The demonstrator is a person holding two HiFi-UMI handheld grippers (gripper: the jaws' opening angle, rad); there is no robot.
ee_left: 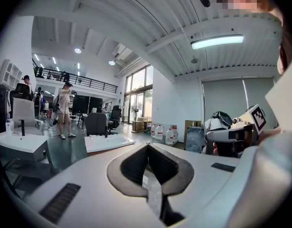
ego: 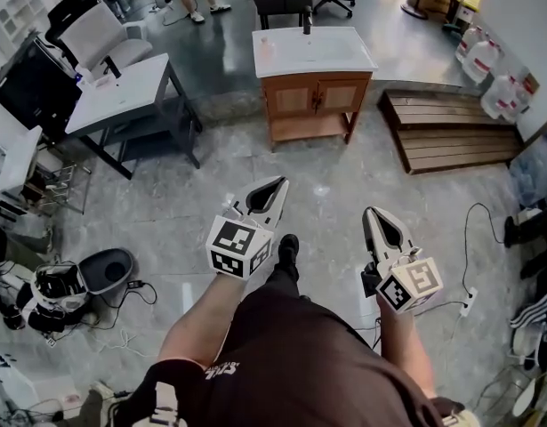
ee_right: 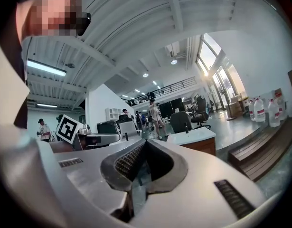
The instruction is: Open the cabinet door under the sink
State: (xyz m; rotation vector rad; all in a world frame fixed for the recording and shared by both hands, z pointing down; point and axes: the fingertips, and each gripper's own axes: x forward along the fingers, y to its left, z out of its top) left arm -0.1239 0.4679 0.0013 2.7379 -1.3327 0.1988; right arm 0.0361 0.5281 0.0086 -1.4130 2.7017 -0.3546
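Clearly you are not there yet: the cabinet [ego: 314, 116] under the sink [ego: 310, 50] stands well ahead across the floor [ego: 326, 181], both doors [ego: 293, 98] shut. Your left tongs [ego: 279, 183] and right tongs [ego: 372, 212] are each pressed together on nothing. Walk in close, crouch, and part one pair before reaching the handles [ego: 316, 101] (small, apparently at the doors' meeting edge).

Closed right gripper [ee_right: 146, 142], sink cabinet [ee_right: 202, 147] beyond

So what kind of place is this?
Probably a big workshop or test lab, not a home: the sink cabinet stands alone on an open floor, with a work desk nearby and loose cables lying about.
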